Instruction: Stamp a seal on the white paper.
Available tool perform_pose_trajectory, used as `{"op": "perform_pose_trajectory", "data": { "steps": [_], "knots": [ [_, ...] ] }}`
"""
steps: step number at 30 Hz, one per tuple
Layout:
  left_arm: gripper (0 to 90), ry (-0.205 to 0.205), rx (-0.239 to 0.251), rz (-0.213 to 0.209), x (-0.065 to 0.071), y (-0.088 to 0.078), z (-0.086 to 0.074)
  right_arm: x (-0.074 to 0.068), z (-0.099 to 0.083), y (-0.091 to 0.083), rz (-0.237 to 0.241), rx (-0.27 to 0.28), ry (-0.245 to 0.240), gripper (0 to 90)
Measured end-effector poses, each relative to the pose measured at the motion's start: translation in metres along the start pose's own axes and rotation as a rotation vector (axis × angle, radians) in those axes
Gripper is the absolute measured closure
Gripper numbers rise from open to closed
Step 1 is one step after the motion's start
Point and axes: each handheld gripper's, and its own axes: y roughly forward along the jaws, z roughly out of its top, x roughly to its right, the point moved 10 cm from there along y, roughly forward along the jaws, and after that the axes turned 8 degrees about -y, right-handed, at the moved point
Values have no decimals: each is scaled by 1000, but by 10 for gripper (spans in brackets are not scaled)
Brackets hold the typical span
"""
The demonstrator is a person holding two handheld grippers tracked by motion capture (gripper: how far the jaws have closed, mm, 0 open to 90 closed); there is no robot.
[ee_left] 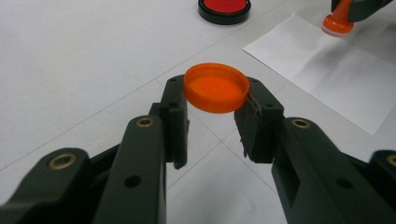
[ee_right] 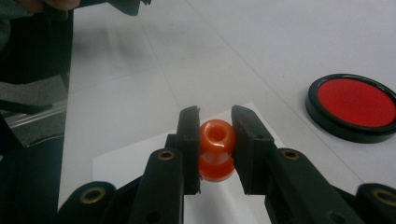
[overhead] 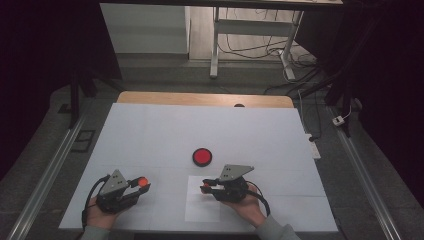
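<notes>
Both forearms come in from the near edge of the desk (overhead: 150, 130), each hand wrapped around the rear of its claw; the left hand (overhead: 100, 216) holds the left claw (overhead: 141, 184) low, pointing right and slightly forward, jaws closed on the rim of an orange cap (ee_left: 216, 87); the right hand (overhead: 247, 205) aims the right claw (overhead: 205, 187) leftward, jaws pinching an orange stamp (ee_right: 216, 148) by its handle; the two claws face each other, well apart.

Lab: cables (overhead: 260, 47), floor rails (overhead: 47, 172)

floor (overhead: 160, 75): grey (cables strewn) | desk legs (overhead: 215, 45): white | surroundings: dark
</notes>
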Motion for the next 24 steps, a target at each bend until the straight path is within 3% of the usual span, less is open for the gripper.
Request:
{"op": "perform_pose_trajectory", "data": {
  "steps": [24],
  "knots": [
    [653, 2, -6, -6, 1, 1, -1, -3, -11, 10, 0, -67, -12, 723]
  ]
}}
